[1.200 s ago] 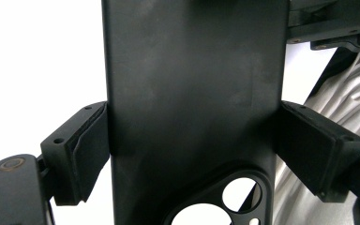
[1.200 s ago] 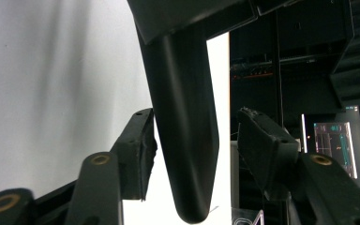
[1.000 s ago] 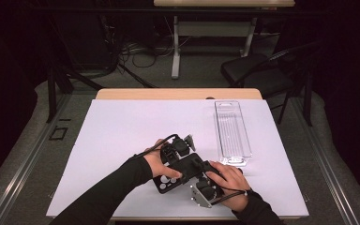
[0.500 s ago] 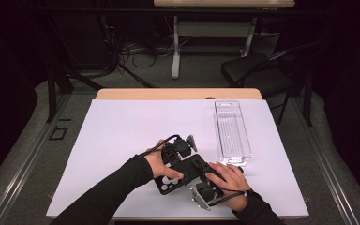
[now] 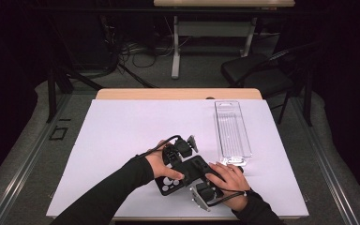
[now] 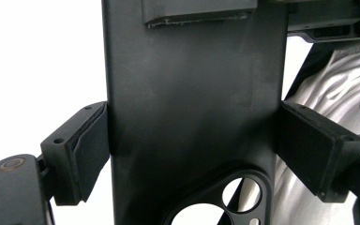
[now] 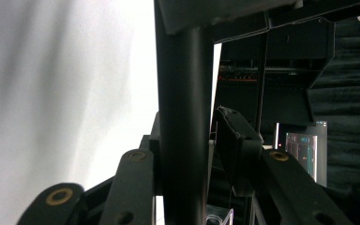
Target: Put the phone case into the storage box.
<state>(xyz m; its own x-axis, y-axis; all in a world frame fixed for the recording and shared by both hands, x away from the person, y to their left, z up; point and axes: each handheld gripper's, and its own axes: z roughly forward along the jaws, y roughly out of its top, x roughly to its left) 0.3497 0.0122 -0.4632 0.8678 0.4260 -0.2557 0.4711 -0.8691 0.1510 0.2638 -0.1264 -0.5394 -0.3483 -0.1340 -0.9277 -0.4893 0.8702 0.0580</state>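
My left gripper [image 5: 180,149] is clamped across the width of a flat matte-black plastic phone case [image 5: 183,174] with a round-holed camera cutout. In the left gripper view both pads [image 6: 91,150] press flat on the case's [image 6: 194,117] long edges, jaws spread wide by it.

My right gripper [image 5: 205,192] sits at the case's near right end. In the right gripper view the case [image 7: 183,140] shows edge-on between my jaws. Those jaws have just been closing. The left pad is hidden behind the case, and the right pad [image 7: 234,145] looks just off its surface, so I can't tell whether contact is made.

Case location, high view: held low over the white sheet-covered table [image 5: 122,126], near the front edge and right of centre, camera cutout end toward my left hand [image 5: 161,161]. My right hand [image 5: 229,178] is over the other end.

A clear rectangular plastic tray [image 5: 232,127] lies on the sheet up and right of the case, long axis running away from me, apart from both grippers.

No brand, label or print readable on the case or tray. A small lit panel [image 7: 302,147] far off in the right gripper view is too blurred to read.
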